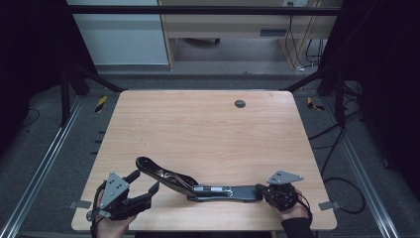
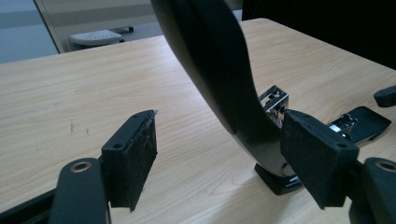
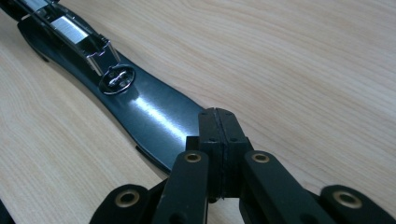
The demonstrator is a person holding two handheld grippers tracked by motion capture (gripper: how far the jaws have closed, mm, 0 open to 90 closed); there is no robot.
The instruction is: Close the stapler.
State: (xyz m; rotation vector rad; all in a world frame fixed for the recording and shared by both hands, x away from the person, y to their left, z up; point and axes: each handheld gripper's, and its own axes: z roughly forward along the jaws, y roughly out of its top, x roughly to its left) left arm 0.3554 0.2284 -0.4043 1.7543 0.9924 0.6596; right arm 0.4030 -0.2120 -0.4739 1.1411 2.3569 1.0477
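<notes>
A long black stapler (image 1: 198, 186) lies swung wide open near the table's front edge. Its flat base (image 3: 149, 112), with the metal anvil (image 3: 116, 77), points right. Its curved top arm (image 2: 210, 70) rises to the left. My left gripper (image 1: 143, 182) is open at the front left. In the left gripper view (image 2: 224, 158) the top arm stands between the pads, close against the right pad (image 2: 317, 154) and well apart from the left one. My right gripper (image 1: 260, 191) is shut, its pads pressed together (image 3: 218, 121) over the right tip of the base, with nothing visible between them.
The wooden table (image 1: 198, 124) has a round grey cable hole (image 1: 240, 103) near its far edge. Metal rails and dark frame posts run along both sides, and cables (image 1: 341, 144) lie on the floor to the right. A desk stands beyond the table.
</notes>
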